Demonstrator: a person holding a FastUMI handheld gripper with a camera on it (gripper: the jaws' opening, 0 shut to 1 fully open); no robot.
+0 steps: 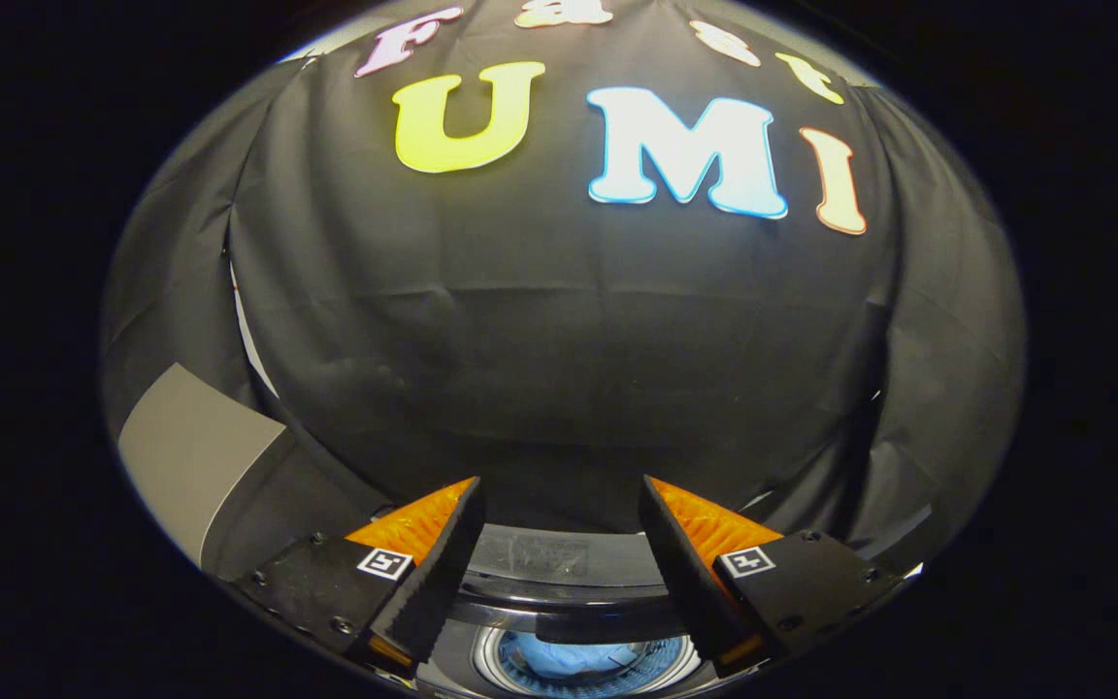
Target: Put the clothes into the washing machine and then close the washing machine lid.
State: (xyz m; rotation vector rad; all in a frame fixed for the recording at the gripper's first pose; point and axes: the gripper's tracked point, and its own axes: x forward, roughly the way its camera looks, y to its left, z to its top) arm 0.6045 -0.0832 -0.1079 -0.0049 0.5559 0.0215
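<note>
Gripper jaws released, empty, above washer. Blue cloth in drum, soft, light. Lid probably stiff; take hold at edge.

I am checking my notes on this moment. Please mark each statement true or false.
1. The claw is open and holds nothing. True.
2. Blue cloth lies inside the drum of the washing machine. True.
3. The washing machine lid is shut over the drum. False: the drum opening is uncovered and the cloth shows in it.
4. A shirt hangs between the fingers. False: the gap holds nothing.
5. The machine sits below the claw. True.
</note>
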